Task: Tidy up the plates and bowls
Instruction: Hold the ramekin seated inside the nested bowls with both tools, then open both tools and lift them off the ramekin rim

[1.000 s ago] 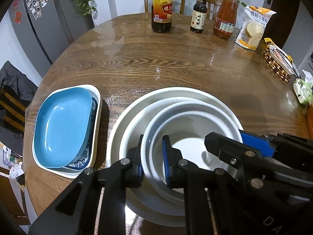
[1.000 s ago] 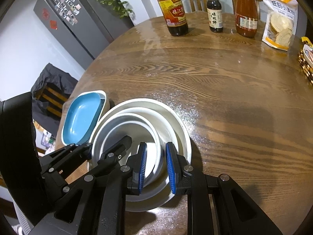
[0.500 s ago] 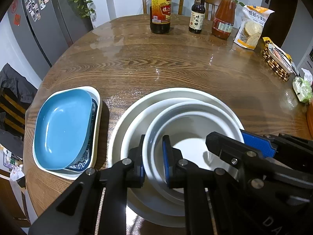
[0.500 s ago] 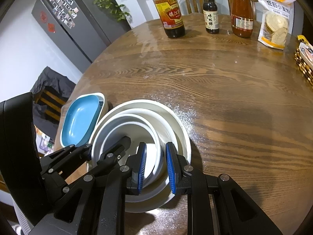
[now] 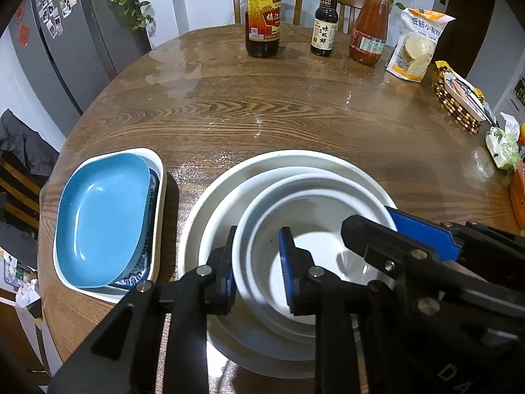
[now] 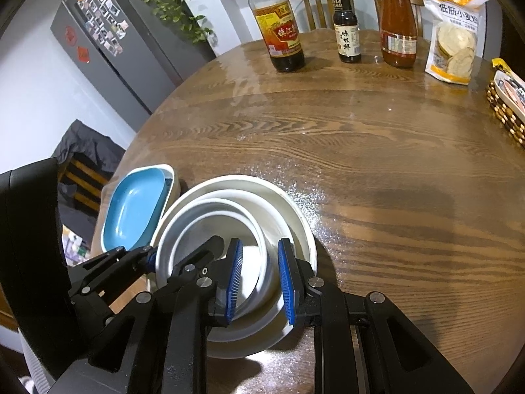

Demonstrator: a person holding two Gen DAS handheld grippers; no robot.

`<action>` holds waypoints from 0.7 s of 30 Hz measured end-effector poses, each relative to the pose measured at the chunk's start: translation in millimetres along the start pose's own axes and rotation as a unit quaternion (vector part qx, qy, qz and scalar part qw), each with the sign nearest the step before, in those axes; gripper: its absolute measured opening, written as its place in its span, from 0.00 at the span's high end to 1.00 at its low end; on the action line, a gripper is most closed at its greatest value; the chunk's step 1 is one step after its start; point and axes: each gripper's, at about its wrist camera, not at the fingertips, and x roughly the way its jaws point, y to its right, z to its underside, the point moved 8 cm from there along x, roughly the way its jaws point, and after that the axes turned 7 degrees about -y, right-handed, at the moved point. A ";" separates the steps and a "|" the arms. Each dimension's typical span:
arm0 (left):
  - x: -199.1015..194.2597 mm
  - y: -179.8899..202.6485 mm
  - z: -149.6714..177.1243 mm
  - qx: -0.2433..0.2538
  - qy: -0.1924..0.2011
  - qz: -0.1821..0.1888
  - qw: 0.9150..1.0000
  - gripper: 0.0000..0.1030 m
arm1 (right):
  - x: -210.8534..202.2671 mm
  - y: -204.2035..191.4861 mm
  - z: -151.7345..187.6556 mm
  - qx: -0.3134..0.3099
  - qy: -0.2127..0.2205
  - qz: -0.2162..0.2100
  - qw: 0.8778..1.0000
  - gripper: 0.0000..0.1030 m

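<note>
Three white dishes sit nested on the wooden table: a wide outer plate (image 5: pixel 272 161), a middle bowl (image 5: pixel 226 203) and an inner white bowl (image 5: pixel 315 249) (image 6: pixel 216 226). My left gripper (image 5: pixel 257 272) straddles the inner bowl's left rim; its jaws are opening and the inner pad stands off the wall. My right gripper (image 6: pixel 259 279) is shut on that bowl's right rim and also shows in the left wrist view (image 5: pixel 392 221). A blue dish (image 5: pixel 98 216) lies to the left on a patterned plate inside a white rectangular dish (image 5: pixel 157 161).
Three bottles (image 5: pixel 262 16) stand at the table's far edge, with a snack bag (image 5: pixel 416 46) and a woven basket (image 5: pixel 459 105) to their right. A green packet (image 5: pixel 500 146) lies at the right edge. Chairs and a grey fridge (image 6: pixel 108 42) stand beyond the table.
The left gripper's jaws have spread wider around the inner bowl's rim. The right gripper and the dishes have not moved.
</note>
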 end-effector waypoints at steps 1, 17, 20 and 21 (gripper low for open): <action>0.2 0.1 0.0 0.000 0.000 0.001 1.000 0.78 | 0.0 -0.1 0.1 0.000 -0.001 0.000 1.000 0.78; -8.9 1.0 -1.1 0.002 0.010 0.011 1.000 0.64 | -6.3 5.5 -1.9 0.003 0.005 0.008 1.000 0.78; -9.5 1.4 -1.3 0.004 0.012 0.013 1.000 0.63 | -6.9 6.4 -1.8 0.006 0.004 0.007 1.000 0.78; -9.2 1.6 -1.5 0.005 0.012 0.011 1.000 0.62 | -7.2 6.0 -1.3 0.005 0.005 0.009 1.000 0.78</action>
